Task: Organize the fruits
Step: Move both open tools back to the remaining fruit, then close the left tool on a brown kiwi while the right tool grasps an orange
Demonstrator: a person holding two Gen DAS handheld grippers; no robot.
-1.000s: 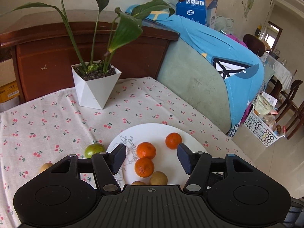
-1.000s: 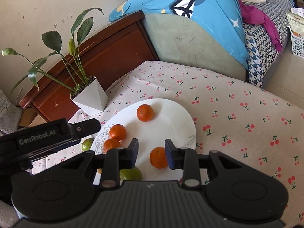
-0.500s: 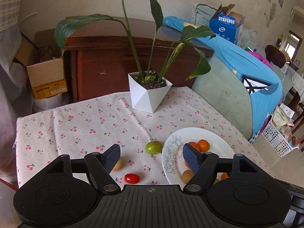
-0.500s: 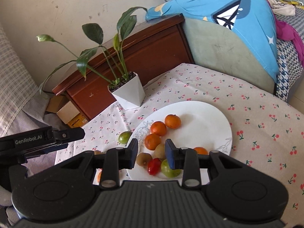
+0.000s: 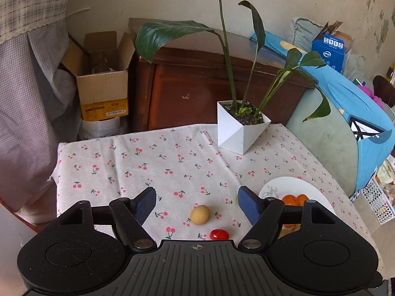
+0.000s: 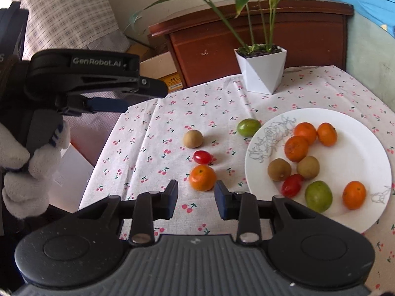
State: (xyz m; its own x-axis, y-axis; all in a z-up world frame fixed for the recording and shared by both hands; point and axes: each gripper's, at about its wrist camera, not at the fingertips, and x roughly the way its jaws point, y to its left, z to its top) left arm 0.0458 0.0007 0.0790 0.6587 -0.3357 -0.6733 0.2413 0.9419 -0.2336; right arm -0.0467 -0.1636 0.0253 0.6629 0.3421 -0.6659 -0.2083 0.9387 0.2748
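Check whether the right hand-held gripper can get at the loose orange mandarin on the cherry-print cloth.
Probably yes: the orange mandarin lies just ahead of the right hand-held gripper, whose jaws are opening with nothing between them.

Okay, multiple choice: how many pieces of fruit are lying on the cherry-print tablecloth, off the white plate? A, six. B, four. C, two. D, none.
B: four lie off the white plate: a tan round fruit, a green round fruit by the rim, a small red tomato and an orange mandarin, all on the cherry-print tablecloth.
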